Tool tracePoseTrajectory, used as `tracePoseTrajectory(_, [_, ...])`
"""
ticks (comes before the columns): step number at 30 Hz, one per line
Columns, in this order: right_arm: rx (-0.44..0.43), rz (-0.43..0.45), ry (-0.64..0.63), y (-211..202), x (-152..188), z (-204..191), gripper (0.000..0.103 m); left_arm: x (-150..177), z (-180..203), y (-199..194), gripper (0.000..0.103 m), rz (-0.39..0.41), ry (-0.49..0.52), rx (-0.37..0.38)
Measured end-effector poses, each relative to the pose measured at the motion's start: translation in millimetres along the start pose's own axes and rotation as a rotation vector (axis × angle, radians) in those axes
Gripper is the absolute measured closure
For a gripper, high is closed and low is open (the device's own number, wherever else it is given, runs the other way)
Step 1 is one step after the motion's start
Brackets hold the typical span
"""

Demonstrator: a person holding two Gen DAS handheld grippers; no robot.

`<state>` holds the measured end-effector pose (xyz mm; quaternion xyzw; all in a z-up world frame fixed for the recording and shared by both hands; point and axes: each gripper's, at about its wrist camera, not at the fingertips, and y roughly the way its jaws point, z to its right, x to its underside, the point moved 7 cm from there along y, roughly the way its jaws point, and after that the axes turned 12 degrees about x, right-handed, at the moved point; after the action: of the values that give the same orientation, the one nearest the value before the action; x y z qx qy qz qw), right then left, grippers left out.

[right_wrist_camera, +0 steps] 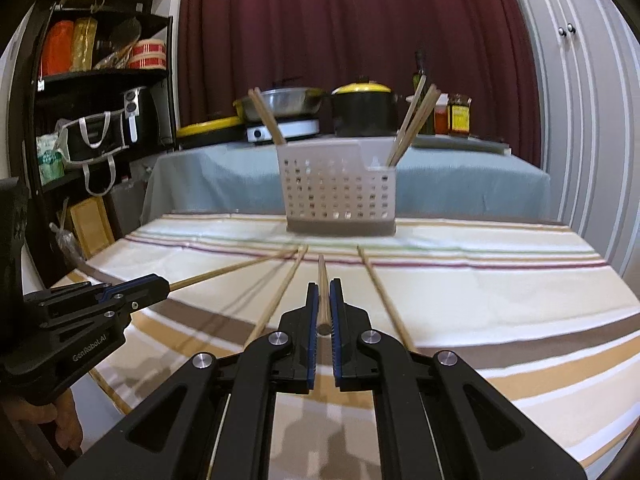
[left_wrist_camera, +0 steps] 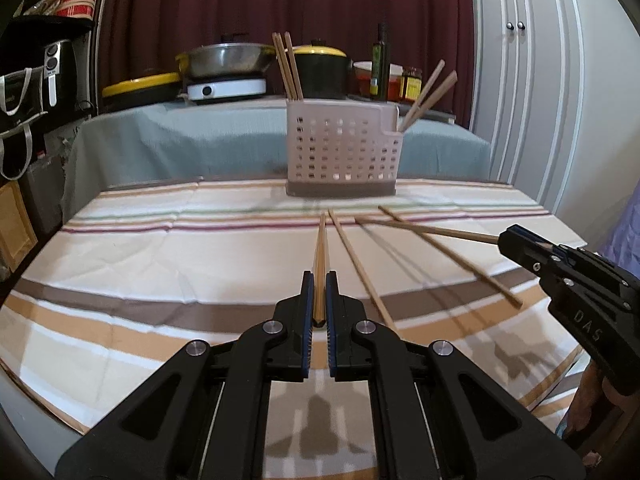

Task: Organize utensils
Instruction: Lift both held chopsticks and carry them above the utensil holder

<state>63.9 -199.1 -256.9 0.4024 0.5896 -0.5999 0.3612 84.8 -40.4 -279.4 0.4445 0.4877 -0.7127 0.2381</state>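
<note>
The left black tongs with blue pads (left_wrist_camera: 319, 276) sit nearest in the left wrist view, closed on a slim wooden chopstick (left_wrist_camera: 320, 256) that runs straight ahead between the pads, its far tip toward the holder. The right black tongs (right_wrist_camera: 324, 284) likewise grip a second wooden chopstick (right_wrist_camera: 322, 288), its butt end showing between the pads. Each pair of tongs also appears in the other's view: the right one (left_wrist_camera: 505, 239) at the right edge with its stick jutting leftward, the left one (right_wrist_camera: 162, 282) at the left edge with its stick jutting toward the middle.

Two loose wooden chopsticks (left_wrist_camera: 360, 268) lie on the striped cloth-covered surface (left_wrist_camera: 160, 264) between and beside the held ones, fanning out from near the holder. A pale perforated plastic utensil holder (left_wrist_camera: 342, 150) stands upright at the far edge of the surface. Chopsticks already stand in it: a bunch (left_wrist_camera: 287, 66) in the left part, leaning left, and another bunch (left_wrist_camera: 430, 92) in the small right compartment, leaning right.
</note>
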Motion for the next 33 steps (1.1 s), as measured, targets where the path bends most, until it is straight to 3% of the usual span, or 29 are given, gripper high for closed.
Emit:
tracePoseTrajectory(19, [0.011, 0.121, 0.036, -25.1, -77.0, 20.2, 0.097, -95.3, -16.3, -53.6, 0.097, 0.136, 0.004, -0.011])
tracePoseTrajectory(33, [0.003, 0.104, 0.012, 6.4, -108.6, 17.1, 0.097, -139.9, -36.6, -30.8, 0.097, 0.141, 0.005, -0.014])
